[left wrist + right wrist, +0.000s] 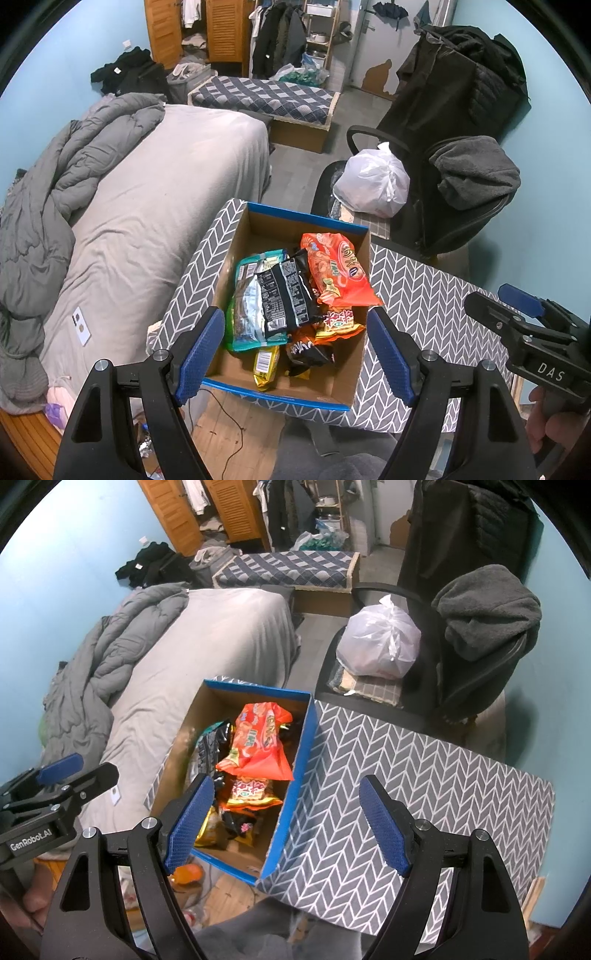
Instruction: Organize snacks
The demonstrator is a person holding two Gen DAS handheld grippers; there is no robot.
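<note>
The left gripper has its jaws spread wide and grips nothing; its blue pads hang above the near end of the cardboard box, one toward each side wall, touching neither. The right gripper is likewise wide open and empty, its left pad over the box's near corner and its right pad over the herringbone tablecloth.

The box sits on that cloth at the table's left edge, its rim trimmed in blue. Inside lies a loose heap of snack packets: an orange bag at about 1 o'clock in the box, a black packet across the middle, a teal and silver bag at 9 o'clock, a yellow packet at 6 o'clock, and a red-lettered one at 4 o'clock, whose print is too small to read.

Beyond, at 1 o'clock, a tied white plastic bag rests on a chair seat.
</note>
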